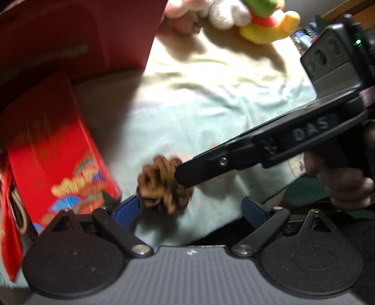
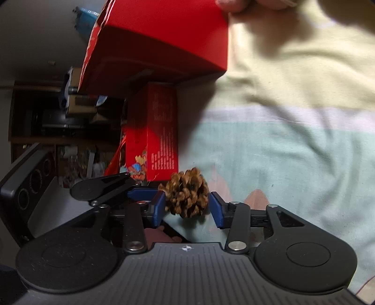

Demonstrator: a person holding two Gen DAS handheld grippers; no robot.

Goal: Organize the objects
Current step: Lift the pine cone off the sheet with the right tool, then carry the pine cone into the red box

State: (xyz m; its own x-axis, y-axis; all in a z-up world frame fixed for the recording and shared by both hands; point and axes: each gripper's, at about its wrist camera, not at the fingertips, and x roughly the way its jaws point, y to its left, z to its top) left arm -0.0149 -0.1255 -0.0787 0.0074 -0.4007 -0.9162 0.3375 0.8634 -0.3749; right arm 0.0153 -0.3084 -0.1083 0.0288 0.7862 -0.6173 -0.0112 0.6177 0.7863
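A pale bedsheet [image 2: 293, 140], banded yellow far and mint green near, takes up most of both views and carries everything else. At its far left stands a large red box [image 2: 164, 44], and just in front of that a smaller red carton [image 1: 58, 150] printed with coloured fans and gold. Next in size is the right gripper [image 2: 186, 207], its blue pads set either side of the pine cone [image 2: 187, 194]; the left pad touches the scales while a slight gap shows at the right pad, so I cannot tell whether it is clamped yet. The left gripper [image 1: 191, 207] has its jaws wide apart and holds nothing, with the cone near its left pad. The cone sits on the green band, just right of the carton. Judging by this, the tidying is at an early stage: the cone is not yet put away. Only the left wrist view shows the plush toys [image 1: 246, 16] at the far edge and the right gripper's body reaching in from the right; only the right wrist view shows the carton's text-covered side and the cluttered shelves beyond.
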